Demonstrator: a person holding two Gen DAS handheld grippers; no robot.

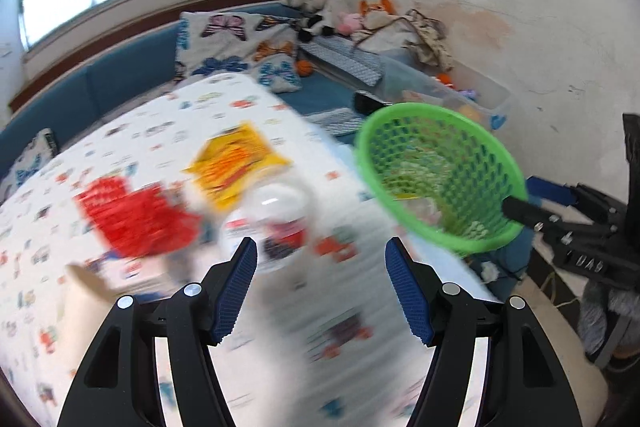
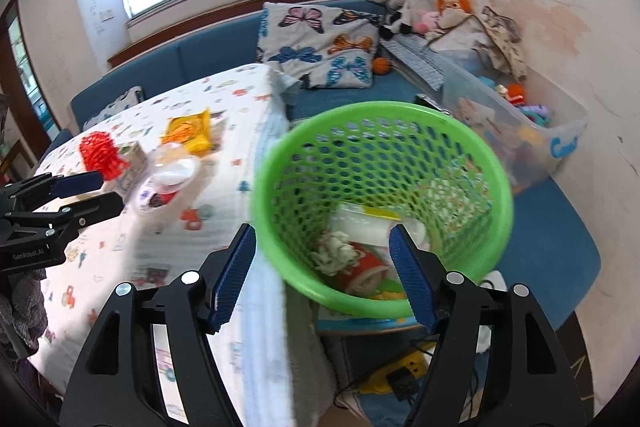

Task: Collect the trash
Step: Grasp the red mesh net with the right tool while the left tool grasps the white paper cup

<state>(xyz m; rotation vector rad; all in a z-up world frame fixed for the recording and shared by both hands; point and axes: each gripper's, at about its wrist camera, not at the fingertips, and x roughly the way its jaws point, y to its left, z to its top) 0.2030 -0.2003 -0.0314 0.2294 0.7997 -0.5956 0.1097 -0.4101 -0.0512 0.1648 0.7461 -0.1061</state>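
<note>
Blurred tabletop (image 1: 168,123) with red wrapper (image 1: 132,217), yellow packet (image 1: 236,163), clear cup (image 1: 276,223); green basket (image 1: 440,183) just beyond the tabletop's right edge.

I count one green basket (image 2: 380,207) off the table's right edge, with at least three scraps inside: one white crumpled wad (image 2: 334,253), one red cup (image 2: 360,267), one white-and-yellow wrapper (image 2: 366,221). On the table (image 2: 224,243) four loose pieces: one yellow packet (image 2: 190,133), one red mesh piece (image 2: 100,153), one clear cup (image 2: 168,179), one small carton (image 2: 134,157) between red mesh and cup. Two grippers in view
</note>
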